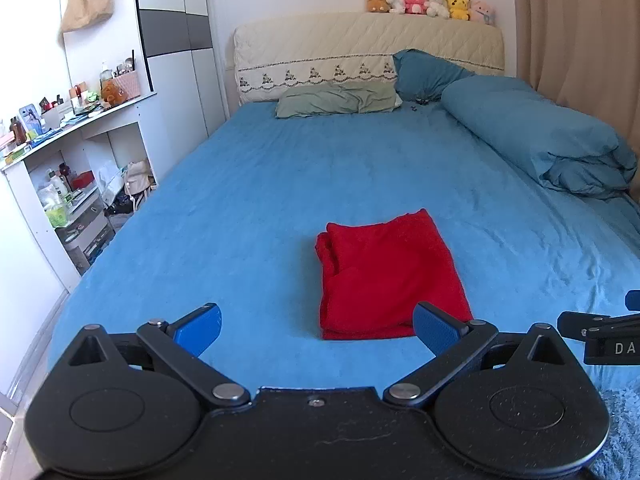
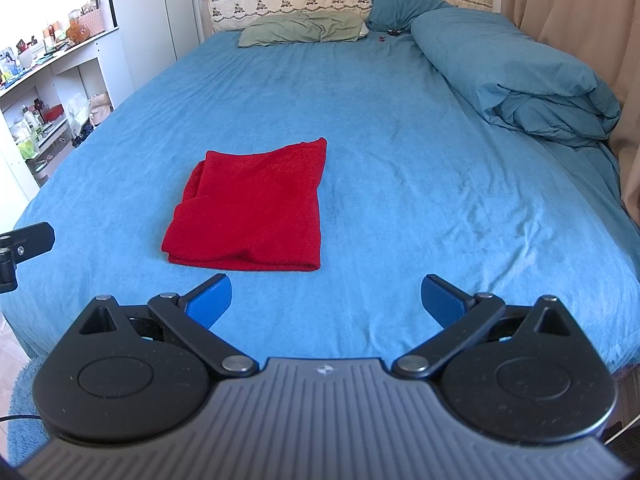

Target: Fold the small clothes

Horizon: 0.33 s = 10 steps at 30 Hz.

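A red garment (image 1: 388, 276) lies folded into a rough rectangle on the blue bed sheet (image 1: 248, 208); it also shows in the right wrist view (image 2: 252, 204). My left gripper (image 1: 318, 330) is open and empty, held just short of the garment's near edge. My right gripper (image 2: 326, 300) is open and empty, near the foot of the bed, with the garment ahead and to its left. Part of the right gripper (image 1: 608, 330) shows at the right edge of the left wrist view. Part of the left gripper (image 2: 20, 248) shows at the left edge of the right wrist view.
A rolled blue duvet (image 1: 540, 136) lies along the bed's right side, with a green pillow (image 1: 336, 100) and a blue pillow (image 1: 428, 74) at the headboard. White shelves (image 1: 72, 176) crowded with items stand left of the bed. A beige curtain (image 1: 580, 32) hangs on the right.
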Available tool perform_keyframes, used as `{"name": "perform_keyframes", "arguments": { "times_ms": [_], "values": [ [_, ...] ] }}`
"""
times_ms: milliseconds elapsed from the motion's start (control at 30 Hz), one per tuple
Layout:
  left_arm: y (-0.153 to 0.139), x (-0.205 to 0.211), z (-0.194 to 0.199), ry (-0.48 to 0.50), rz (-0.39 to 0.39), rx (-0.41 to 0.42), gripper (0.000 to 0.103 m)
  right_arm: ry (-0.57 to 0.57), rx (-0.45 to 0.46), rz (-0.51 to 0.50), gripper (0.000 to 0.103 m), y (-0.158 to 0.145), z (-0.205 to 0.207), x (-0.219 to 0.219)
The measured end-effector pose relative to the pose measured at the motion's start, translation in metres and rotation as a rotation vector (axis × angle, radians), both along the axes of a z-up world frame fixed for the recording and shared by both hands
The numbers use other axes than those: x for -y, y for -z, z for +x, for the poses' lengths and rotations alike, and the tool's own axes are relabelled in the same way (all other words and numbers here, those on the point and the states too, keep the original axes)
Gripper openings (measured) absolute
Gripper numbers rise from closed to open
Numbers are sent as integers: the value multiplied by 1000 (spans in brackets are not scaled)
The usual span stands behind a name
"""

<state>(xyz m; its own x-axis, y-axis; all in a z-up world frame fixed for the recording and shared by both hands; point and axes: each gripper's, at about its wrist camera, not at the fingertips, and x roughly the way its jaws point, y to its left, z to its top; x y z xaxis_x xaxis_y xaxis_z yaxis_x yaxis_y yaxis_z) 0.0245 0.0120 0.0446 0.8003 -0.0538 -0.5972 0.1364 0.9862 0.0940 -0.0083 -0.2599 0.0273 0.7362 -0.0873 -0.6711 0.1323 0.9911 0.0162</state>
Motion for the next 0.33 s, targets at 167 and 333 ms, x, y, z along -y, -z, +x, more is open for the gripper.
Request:
{"name": "perform_keyframes", "arguments": {
  "times_ms": [167,333],
  "values": [
    [0,-4,1,-3,-12,0,103,0,0,1,103,0,0,1],
    [1,-7,-2,-8,-17,3,103,-1,0,0,103,0,0,2]
  ]
}}
